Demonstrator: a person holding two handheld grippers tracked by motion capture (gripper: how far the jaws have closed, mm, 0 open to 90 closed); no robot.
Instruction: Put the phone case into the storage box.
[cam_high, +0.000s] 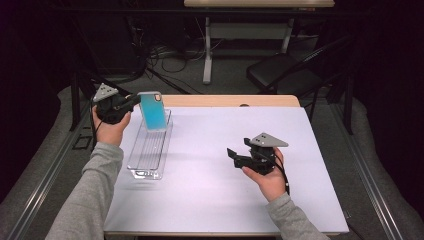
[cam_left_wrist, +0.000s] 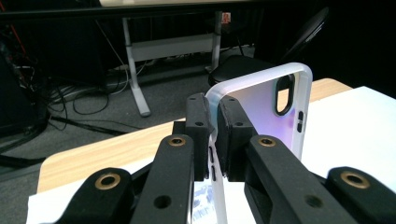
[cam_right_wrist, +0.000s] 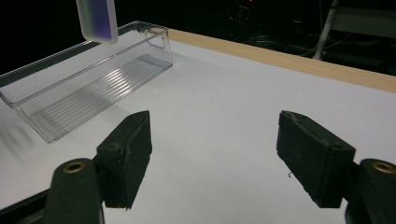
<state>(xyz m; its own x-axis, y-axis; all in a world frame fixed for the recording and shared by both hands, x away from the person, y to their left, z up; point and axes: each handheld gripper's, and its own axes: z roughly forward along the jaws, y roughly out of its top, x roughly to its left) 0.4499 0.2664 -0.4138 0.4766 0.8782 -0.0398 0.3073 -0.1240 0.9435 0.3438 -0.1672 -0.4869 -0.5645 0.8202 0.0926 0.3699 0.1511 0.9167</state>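
1. Table (cam_high: 210, 200) first, since it's the biggest thing: white top with a strip of bare wood along the far edge, dark room and a folding chair (cam_high: 280, 72) behind it.
2. Clear plastic tray (cam_high: 150, 150), long and narrow, sits on the left part of the table, running away from the person (ribbed floor, nothing lying in it as far as I can see).
3. Phone case (cam_high: 153, 111), bluish with a pale rim, is up in the air over the far end of that tray, held roughly upright, not touching it.
4. Left gripper (cam_left_wrist: 213, 135) has its pads pinched on the case's thin side edge, right by the side button slots; the camera cutout sits at the upper far corner.
5. Right gripper (cam_right_wrist: 215, 154) hangs just above the bare table, right of centre, well apart from the tray. Jaws stand wide with nothing between them.
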